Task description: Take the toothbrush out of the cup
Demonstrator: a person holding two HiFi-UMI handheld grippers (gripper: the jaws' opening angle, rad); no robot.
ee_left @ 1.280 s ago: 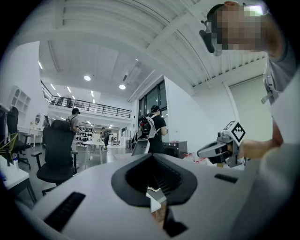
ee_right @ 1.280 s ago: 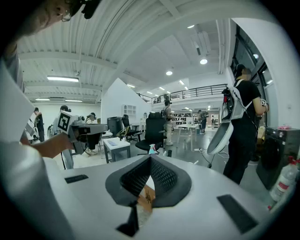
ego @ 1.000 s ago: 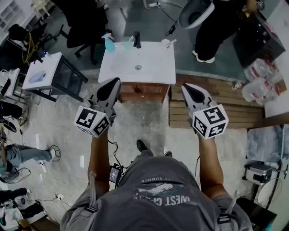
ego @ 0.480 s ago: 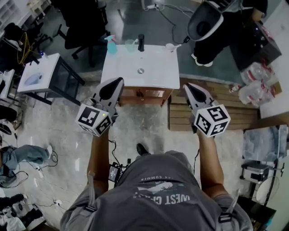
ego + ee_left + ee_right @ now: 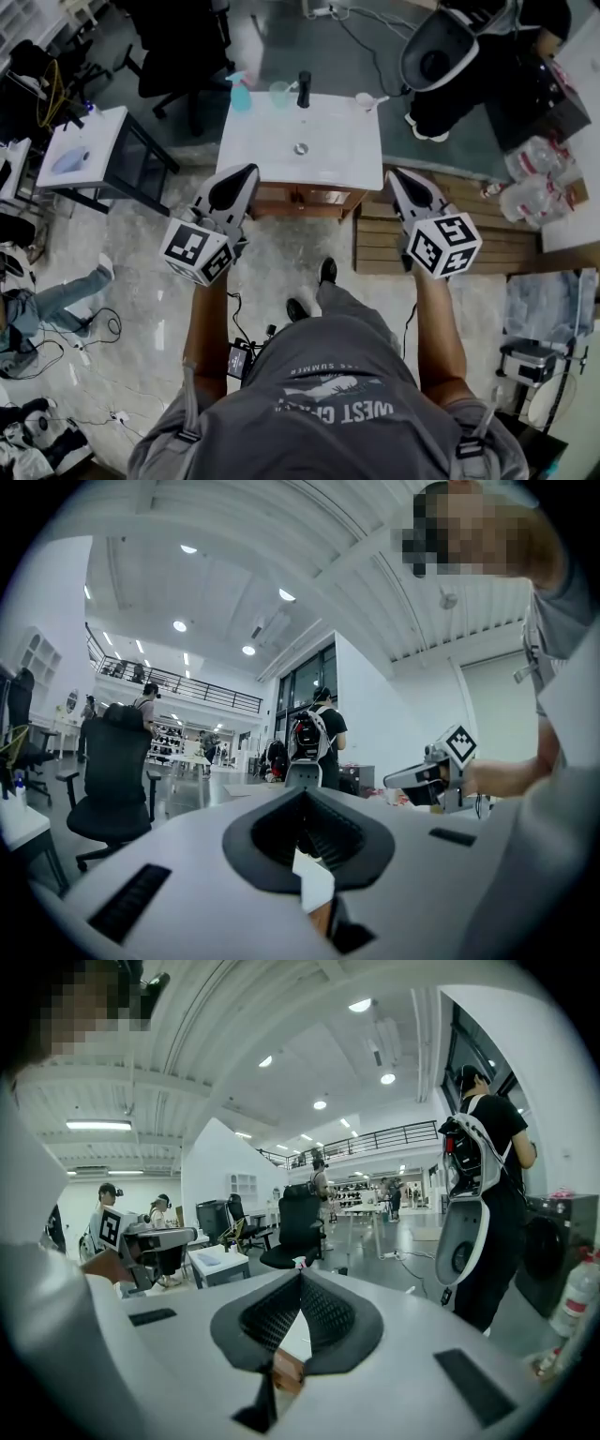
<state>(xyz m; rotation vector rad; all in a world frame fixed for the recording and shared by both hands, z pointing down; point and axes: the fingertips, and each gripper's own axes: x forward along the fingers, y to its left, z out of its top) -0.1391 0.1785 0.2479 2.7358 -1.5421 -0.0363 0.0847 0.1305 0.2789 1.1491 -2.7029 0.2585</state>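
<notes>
two closed, empty grippers, left gripper [image 5: 242, 176] and right gripper [image 5: 399, 178], are brought nearer the washbasin [image 5: 328, 155]; the toothbrush [image 5: 379, 97] is not yet reached in its cup [image 5: 364, 100].

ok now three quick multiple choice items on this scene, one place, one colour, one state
1. Where on the sink top does the cup with the toothbrush stand? A its far right corner B its near left corner C its middle
2. The spray bottle's colour? A red B blue C yellow
3. The left gripper and right gripper jaws? A wide open B shut, empty C shut on the toothbrush
A, cup at far right rim; B, bottle is blue; B, jaws meet with nothing between.
</notes>
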